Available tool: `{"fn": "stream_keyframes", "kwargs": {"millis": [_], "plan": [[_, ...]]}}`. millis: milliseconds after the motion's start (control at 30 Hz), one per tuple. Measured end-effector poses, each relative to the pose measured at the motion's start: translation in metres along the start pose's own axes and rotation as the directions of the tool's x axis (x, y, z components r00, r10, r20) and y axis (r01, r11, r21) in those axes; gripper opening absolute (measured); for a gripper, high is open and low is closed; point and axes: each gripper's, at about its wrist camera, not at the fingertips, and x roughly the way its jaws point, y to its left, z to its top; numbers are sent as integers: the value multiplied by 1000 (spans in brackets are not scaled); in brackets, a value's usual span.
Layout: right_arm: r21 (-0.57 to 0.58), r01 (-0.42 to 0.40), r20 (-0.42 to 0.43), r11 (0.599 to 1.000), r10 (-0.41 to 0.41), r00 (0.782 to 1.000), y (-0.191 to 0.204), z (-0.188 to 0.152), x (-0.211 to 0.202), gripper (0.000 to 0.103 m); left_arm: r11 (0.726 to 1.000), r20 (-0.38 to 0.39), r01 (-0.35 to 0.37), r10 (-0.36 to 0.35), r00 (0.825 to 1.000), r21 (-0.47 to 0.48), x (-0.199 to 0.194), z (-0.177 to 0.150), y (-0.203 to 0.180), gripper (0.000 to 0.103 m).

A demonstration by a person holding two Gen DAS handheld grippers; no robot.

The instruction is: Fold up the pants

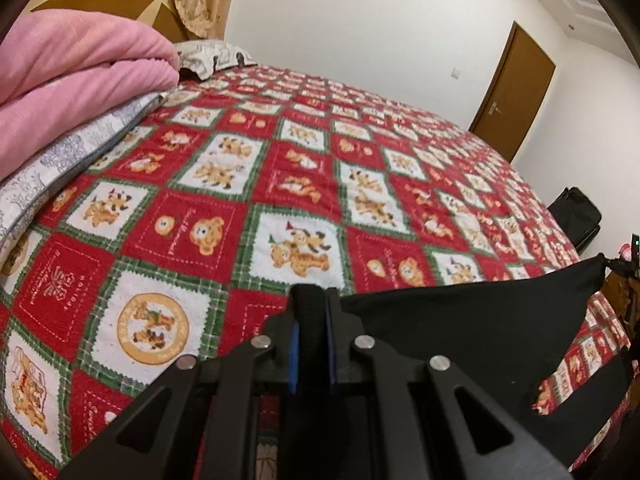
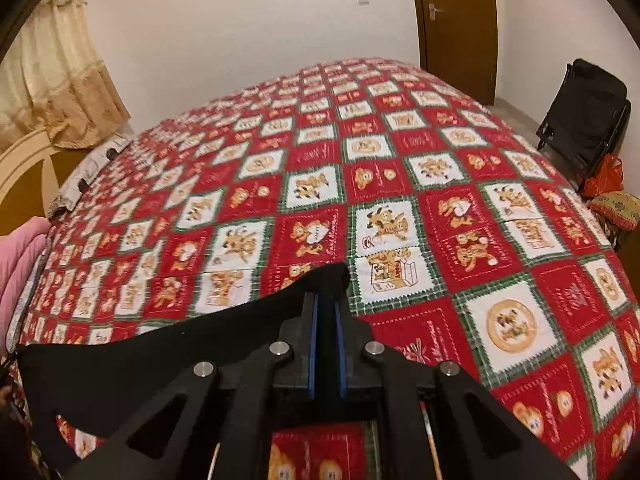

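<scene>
you had the left gripper (image 1: 314, 300) clenched on one corner of the black pants (image 1: 480, 320), the dark cloth pinched between its blue-lined fingers (image 1: 294, 356). from that grip the fabric stretched away to the right of the left wrist view, lifted off the bedspread (image 1: 240, 184), with its far corner drawn to a point near the picture's right edge; what held that corner was too small and dark to make out there. a lower fold of the pants sagged below the taut edge, and a patch of the quilt showed through the gap.

your right gripper (image 2: 326, 308) was likewise closed on the other corner of the pants, a tuft of black cloth sticking up past its fingertips. in the right wrist view the garment ran off to the left and down, hanging over the near part of the bed.

the bedspread was a red, white and green patchwork with bear pictures. a pink blanket (image 1: 72, 76) lay folded on a grey-patterned quilt (image 1: 60, 160) at the head end, beside a pillow (image 1: 212, 58). a brown door (image 2: 456, 20) stood in the white wall, and a black bag (image 2: 584, 112) sat on the floor near an orange bag (image 2: 606, 176).
</scene>
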Motion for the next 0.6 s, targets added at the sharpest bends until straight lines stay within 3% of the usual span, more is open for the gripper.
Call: {"fn": "stream_keyframes", "kwargs": {"millis": [600], "plan": [[78,-39,137,996,28,990,-23,-74,-118,7,991,114,130,-130,985,6,-64,-26,8,11]]}}
